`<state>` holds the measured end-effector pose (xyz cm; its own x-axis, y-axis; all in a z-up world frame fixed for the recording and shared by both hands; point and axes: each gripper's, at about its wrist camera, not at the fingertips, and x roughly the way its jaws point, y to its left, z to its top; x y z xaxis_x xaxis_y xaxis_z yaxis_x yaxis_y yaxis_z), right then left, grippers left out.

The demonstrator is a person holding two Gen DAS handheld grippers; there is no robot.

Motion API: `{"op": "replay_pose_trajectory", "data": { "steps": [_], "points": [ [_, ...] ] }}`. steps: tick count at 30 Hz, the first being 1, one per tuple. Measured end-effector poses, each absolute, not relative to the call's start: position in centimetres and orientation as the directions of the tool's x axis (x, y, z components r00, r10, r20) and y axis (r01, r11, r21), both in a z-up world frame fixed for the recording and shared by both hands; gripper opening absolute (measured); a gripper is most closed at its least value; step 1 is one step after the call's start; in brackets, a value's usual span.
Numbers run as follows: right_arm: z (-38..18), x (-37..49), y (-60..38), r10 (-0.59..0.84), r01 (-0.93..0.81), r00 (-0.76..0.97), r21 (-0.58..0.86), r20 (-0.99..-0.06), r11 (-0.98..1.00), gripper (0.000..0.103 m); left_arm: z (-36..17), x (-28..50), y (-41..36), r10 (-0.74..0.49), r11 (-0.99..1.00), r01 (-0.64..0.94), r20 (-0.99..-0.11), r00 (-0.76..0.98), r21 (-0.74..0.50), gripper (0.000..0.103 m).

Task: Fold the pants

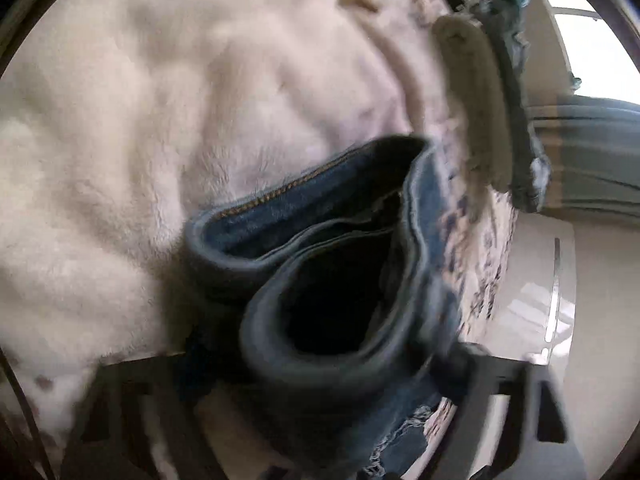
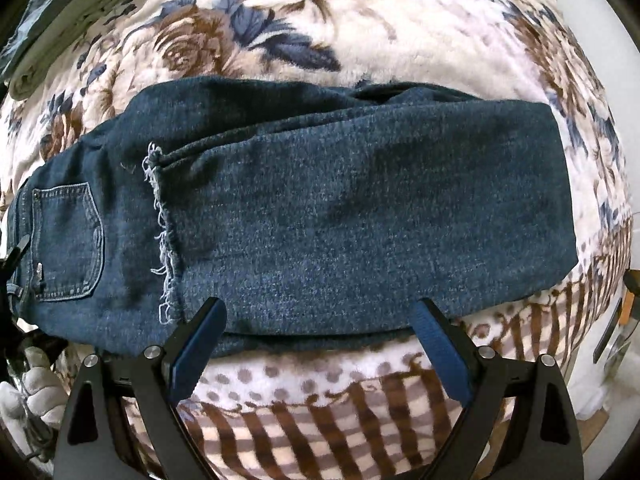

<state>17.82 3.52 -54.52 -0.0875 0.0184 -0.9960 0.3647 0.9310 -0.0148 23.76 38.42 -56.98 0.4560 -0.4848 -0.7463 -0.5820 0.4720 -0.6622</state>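
Note:
Dark blue jeans [image 2: 360, 208] lie folded lengthwise across a fleece blanket, with the back pocket [image 2: 66, 240] at the left and a frayed hem [image 2: 162, 232] laid over the thigh. My right gripper [image 2: 320, 308] stands open over the near edge of the jeans, its blue pads [image 2: 200, 344] wide apart and touching nothing. In the blurred left wrist view the waistband [image 1: 332, 264], zipper showing, bunches up in loops between the dark fingers of my left gripper [image 1: 320, 380], which is shut on it. The left pads are hidden by the denim.
The floral blanket [image 2: 280, 40] covers the whole surface, with a striped border [image 2: 320, 420] at its near edge. Folded grey-green clothes [image 2: 60, 20] lie at the far left corner and show as a stack [image 1: 480, 92] in the left wrist view. A gloved hand [image 2: 32, 384] is at lower left.

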Motion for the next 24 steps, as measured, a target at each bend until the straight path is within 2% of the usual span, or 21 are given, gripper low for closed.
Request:
{"op": "replay_pose_trajectory", "data": {
  "steps": [2, 4, 6, 9, 14, 17, 18, 19, 20, 21, 24],
  "points": [
    [-54.3, 17.4, 3.2, 0.023, 0.371, -0.089, -0.011, -0.996, 0.929, 0.096, -55.1, 23.5, 38.3, -0.481, 0.467, -0.553, -0.723, 0.496, -0.690, 0.056],
    [-54.1, 16.9, 3.0, 0.020, 0.370, -0.088, -0.014, -0.996, 0.929, 0.096, -54.9, 23.5, 37.9, -0.480, 0.486, -0.534, -0.722, 0.498, -0.692, 0.056],
    [-54.0, 16.5, 2.6, 0.023, 0.375, -0.091, -0.013, -0.996, 0.927, 0.096, -57.2, 23.5, 38.2, -0.509, 0.455, -0.573, -0.727, 0.461, -0.682, 0.061],
    [-54.0, 15.9, 2.2, 0.042, 0.385, -0.098, 0.001, -0.994, 0.923, 0.096, -60.2, 23.5, 39.2, -0.552, 0.357, -0.613, -0.688, 0.470, -0.705, 0.067],
    [-53.7, 15.4, 2.4, 0.068, 0.377, -0.096, 0.027, -0.993, 0.926, 0.096, -59.3, 24.9, 38.4, -0.524, 0.407, -0.592, -0.709, 0.473, -0.696, 0.070],
    [-54.1, 15.5, 2.5, 0.084, 0.376, -0.106, 0.038, -0.991, 0.926, 0.096, -57.9, 24.5, 38.1, -0.504, 0.422, -0.559, -0.697, 0.509, -0.714, 0.045],
    [-54.3, 15.3, 2.4, 0.095, 0.384, -0.111, 0.045, -0.989, 0.922, 0.096, -57.3, 24.6, 37.9, -0.490, 0.440, -0.550, -0.703, 0.515, -0.710, 0.043],
    [-54.4, 15.2, 2.4, 0.102, 0.389, -0.114, 0.050, -0.988, 0.920, 0.096, -57.1, 24.5, 37.8, -0.485, 0.444, -0.541, -0.699, 0.525, -0.715, 0.044],
    [-54.6, 15.2, 2.4, 0.106, 0.395, -0.113, 0.053, -0.988, 0.917, 0.096, -57.6, 24.5, 37.8, -0.487, 0.436, -0.548, -0.700, 0.523, -0.714, 0.048],
    [-54.9, 15.0, 2.2, 0.107, 0.400, -0.111, 0.054, -0.988, 0.915, 0.096, -58.6, 24.4, 38.1, -0.496, 0.412, -0.569, -0.699, 0.515, -0.711, 0.059],
    [-55.1, 15.1, 1.3, 0.103, 0.399, -0.113, 0.049, -0.988, 0.916, 0.096, -60.6, 24.9, 39.1, -0.528, 0.358, -0.599, -0.685, 0.502, -0.716, 0.059]
  ]
}}
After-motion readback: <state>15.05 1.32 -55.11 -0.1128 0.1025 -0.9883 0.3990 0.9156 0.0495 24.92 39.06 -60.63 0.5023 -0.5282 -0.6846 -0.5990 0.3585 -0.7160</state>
